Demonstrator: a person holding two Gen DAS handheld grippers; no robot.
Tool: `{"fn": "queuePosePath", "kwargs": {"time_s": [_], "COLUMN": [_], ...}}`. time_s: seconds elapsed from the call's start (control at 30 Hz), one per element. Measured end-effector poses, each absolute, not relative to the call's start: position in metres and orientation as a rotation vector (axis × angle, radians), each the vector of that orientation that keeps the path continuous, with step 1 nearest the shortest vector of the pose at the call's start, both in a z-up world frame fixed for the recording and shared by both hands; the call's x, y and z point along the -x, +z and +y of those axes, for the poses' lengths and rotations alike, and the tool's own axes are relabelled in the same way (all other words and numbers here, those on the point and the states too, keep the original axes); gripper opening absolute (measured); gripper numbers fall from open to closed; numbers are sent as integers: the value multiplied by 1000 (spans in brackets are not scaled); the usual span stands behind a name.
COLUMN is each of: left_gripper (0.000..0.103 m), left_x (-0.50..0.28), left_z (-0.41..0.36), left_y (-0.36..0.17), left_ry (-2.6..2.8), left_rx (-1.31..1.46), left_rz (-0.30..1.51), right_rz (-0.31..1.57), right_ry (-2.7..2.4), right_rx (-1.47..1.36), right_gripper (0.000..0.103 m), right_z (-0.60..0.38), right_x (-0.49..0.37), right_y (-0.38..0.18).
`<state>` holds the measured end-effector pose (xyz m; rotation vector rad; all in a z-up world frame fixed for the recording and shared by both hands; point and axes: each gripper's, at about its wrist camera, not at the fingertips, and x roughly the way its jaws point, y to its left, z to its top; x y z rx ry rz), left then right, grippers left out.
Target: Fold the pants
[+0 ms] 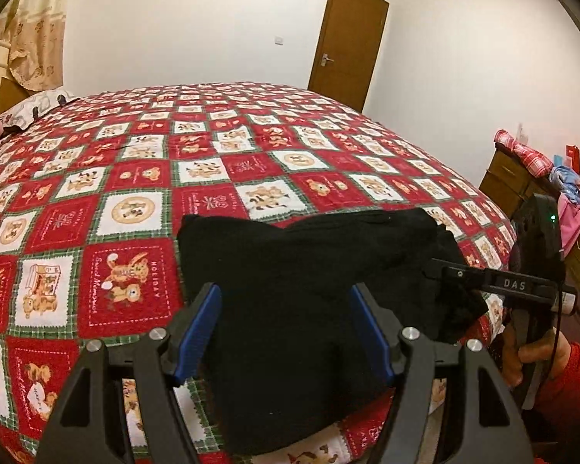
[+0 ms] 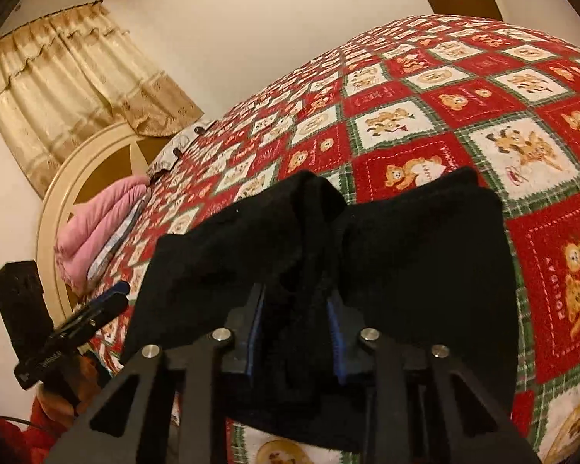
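Pinching a bunched fold of the black pants (image 2: 367, 255), the right gripper (image 2: 295, 328) has closed on cloth. The left gripper (image 1: 286, 332) hangs wide open, holding nothing. The pants lie on the bed (image 1: 143, 178), near its edge — long side running across between both grippers. A weak pinch could slip — the fold would flop open.

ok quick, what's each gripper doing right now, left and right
Left gripper: jaws open over the black pants, gripping nothing.
Right gripper: jaws closed on a bunched fold of the pants.
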<state>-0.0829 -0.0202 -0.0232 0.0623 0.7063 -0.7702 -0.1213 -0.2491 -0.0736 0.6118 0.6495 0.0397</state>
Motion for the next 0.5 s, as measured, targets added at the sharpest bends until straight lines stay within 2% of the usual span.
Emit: {"fn": "queuePosePath", "kwargs": {"time_s": [0.3, 0.43, 0.5], "left_gripper": [71, 71, 71], "left_x": [83, 84, 83], "left_z": [-21, -26, -28], "left_y": [-15, -14, -17], "left_ry": [-773, -782, -781], "left_rx": [-62, -62, -61], "left_rz": [687, 685, 697], "right_rz": [605, 654, 703], "right_ry": [-44, -139, -143], "right_rx": [-551, -555, -582], "right_gripper": [26, 26, 28], "right_z": [-255, -273, -280], "right_x": [158, 164, 156], "right_y": [-10, -23, -49]}}
